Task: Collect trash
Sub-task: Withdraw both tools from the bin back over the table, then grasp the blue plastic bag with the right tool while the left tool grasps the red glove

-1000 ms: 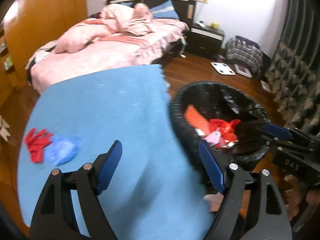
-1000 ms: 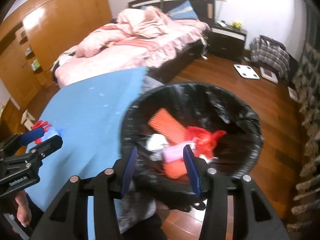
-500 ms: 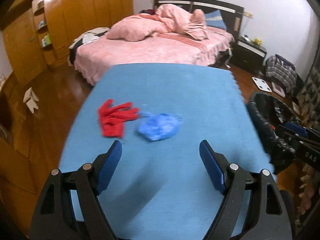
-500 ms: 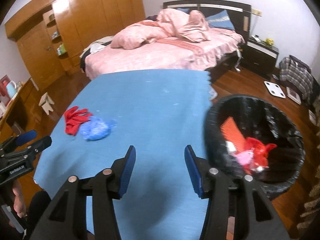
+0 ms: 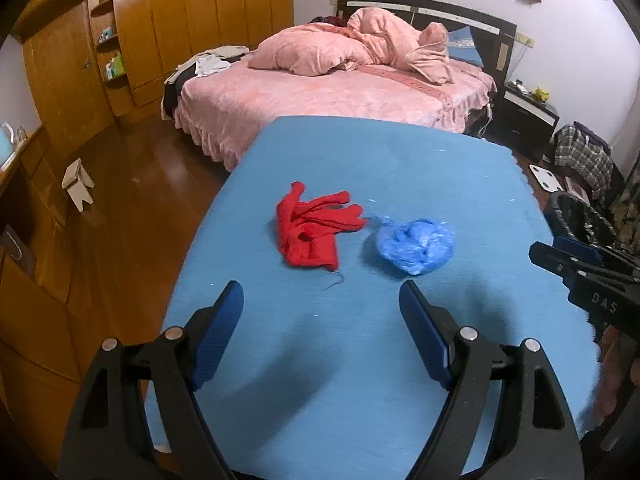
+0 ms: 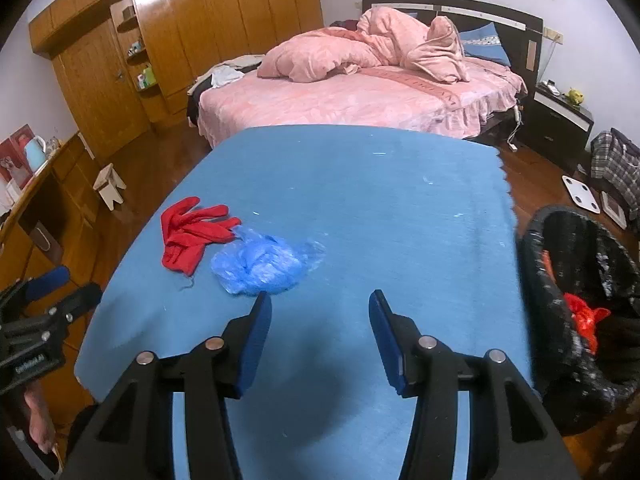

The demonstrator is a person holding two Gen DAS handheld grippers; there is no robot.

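A red glove (image 5: 312,228) (image 6: 190,238) and a crumpled blue plastic bag (image 5: 416,246) (image 6: 264,266) lie side by side on the blue table top (image 5: 400,360) (image 6: 380,216). My left gripper (image 5: 321,292) hovers open and empty just short of the two. My right gripper (image 6: 320,300) is open and empty too, with the blue bag right beyond its left fingertip. A black-lined trash bin (image 6: 580,320) (image 5: 576,216) stands off the table's right edge, holding red and orange scraps.
A pink bed (image 5: 340,80) stands behind the table. Wooden wardrobes (image 5: 160,28) line the left wall, with a small stool (image 5: 78,184) on the wood floor. A nightstand (image 6: 560,120), a scale (image 6: 582,194) and plaid cloth (image 6: 616,168) are at the right.
Both grippers swung left, away from the bin and across the table. The glove and the bag moved from the far left to in front of the fingers. Both stayed open.
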